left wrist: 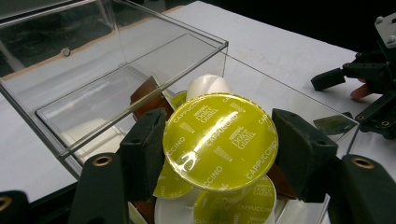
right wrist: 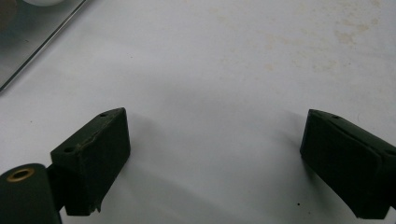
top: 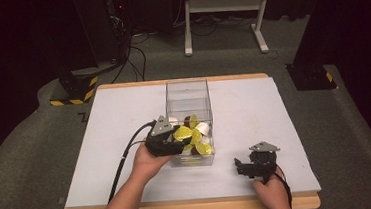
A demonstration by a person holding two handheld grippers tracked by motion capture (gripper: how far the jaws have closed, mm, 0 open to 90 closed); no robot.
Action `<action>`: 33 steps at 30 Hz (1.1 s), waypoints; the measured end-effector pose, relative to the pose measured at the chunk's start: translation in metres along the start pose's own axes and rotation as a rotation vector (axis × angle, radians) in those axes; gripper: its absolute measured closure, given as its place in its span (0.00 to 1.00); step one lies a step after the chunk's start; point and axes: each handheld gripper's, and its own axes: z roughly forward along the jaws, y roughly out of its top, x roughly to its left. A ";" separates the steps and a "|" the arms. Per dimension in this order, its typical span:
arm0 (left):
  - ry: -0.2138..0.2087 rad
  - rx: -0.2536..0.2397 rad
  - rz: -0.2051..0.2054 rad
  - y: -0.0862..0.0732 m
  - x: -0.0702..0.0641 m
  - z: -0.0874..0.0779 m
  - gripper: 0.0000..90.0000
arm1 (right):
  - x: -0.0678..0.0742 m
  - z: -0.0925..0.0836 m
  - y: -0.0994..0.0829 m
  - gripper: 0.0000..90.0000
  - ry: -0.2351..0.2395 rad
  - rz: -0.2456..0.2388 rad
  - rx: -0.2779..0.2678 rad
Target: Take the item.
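Gripping round yellow-green foil-topped cappuccino capsule [left wrist: 220, 142], left gripper [left wrist: 219, 149] fingers [left wrist: 142, 151] clamp rim above clear plastic box [top: 187, 95], worktop [top: 253, 104] centre. Right gripper [top: 252, 165] fingers spread, empty, near front edge. Step judged: capsule lift-out or drop-in, direction unclear; next move calls for clearing box wall.

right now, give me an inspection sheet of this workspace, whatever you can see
Surface: white table top with a wooden edge; faint stains in the right gripper view.
Job's things: clear plastic box, open on top, holding yellow-lidded Dolce Gusto cappuccino capsules, plus brown and white ones.
Clutter: nothing seen on the table outside the box.
Grippers: left gripper shut on a yellow-lidded capsule above the box; right gripper open, low over bare table, holding nothing.
Cables: black cable trails from the left gripper off the near edge.
Surroundings: grey carpet, white desk frame, hazard-striped stand base, floor cables.
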 end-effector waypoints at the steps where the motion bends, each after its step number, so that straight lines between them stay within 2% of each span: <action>1: 0.000 -0.006 -0.003 0.001 0.000 -0.001 0.42 | 0.000 0.000 0.000 0.09 0.000 0.000 0.000; 8: 0.003 -0.010 0.007 0.003 0.001 -0.007 0.42 | 0.000 0.000 0.000 0.09 -0.001 0.000 -0.001; 17: 0.014 -0.028 -0.013 0.002 0.006 -0.017 0.42 | 0.000 0.000 0.000 0.09 -0.001 0.000 -0.001; 18: 0.013 -0.023 -0.005 0.002 0.007 -0.018 0.42 | 0.000 0.000 0.000 0.09 -0.001 0.000 -0.001; 19: 0.013 -0.031 -0.025 0.002 0.007 -0.020 0.42 | 0.000 0.000 0.000 0.09 -0.001 0.000 -0.001; 23: 0.018 -0.024 -0.011 0.003 0.009 -0.027 0.42 | 0.000 0.000 0.000 0.09 -0.001 0.000 -0.001; 24: 0.019 -0.030 -0.020 0.003 0.009 -0.029 0.42 | 0.000 0.000 0.000 0.09 -0.001 0.000 -0.001; 26: 0.022 -0.027 -0.010 0.003 0.011 -0.033 0.42 | 0.000 0.000 0.000 0.09 -0.001 0.000 -0.001; 33: 0.037 -0.048 -0.018 0.005 0.017 -0.046 0.42 | 0.000 0.000 0.000 0.09 -0.001 0.000 -0.001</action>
